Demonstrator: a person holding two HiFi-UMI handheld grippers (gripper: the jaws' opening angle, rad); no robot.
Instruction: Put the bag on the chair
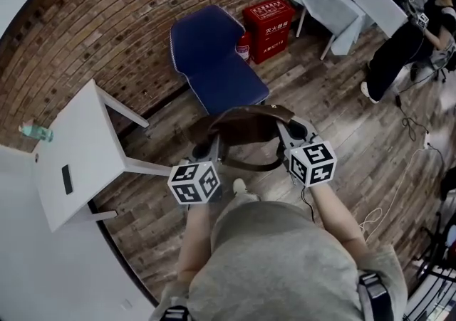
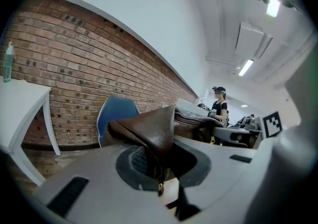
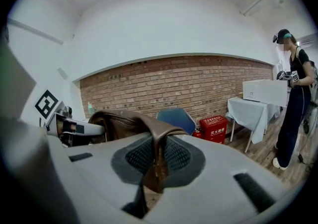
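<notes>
A brown leather bag [image 1: 246, 126] hangs in the air between my two grippers, just in front of the blue chair [image 1: 214, 60]. My left gripper [image 1: 209, 147] is shut on the bag's left end [image 2: 156, 136]; brown leather is pinched between its pads. On the other side, my right gripper [image 1: 288, 134] is shut on the bag's right end [image 3: 158, 148]. The bag's strap [image 1: 249, 164] loops down below it. The chair's seat is bare and stands against the brick wall; its blue back [image 2: 115, 118] [image 3: 176, 117] shows in both gripper views.
A white table [image 1: 75, 152] stands to the left with a green bottle [image 1: 34, 131] on it. A red box [image 1: 269, 28] sits right of the chair. A cloth-covered table [image 1: 342, 3] and a standing person [image 1: 406, 42] are at the far right. Cables [image 1: 413, 127] lie on the wooden floor.
</notes>
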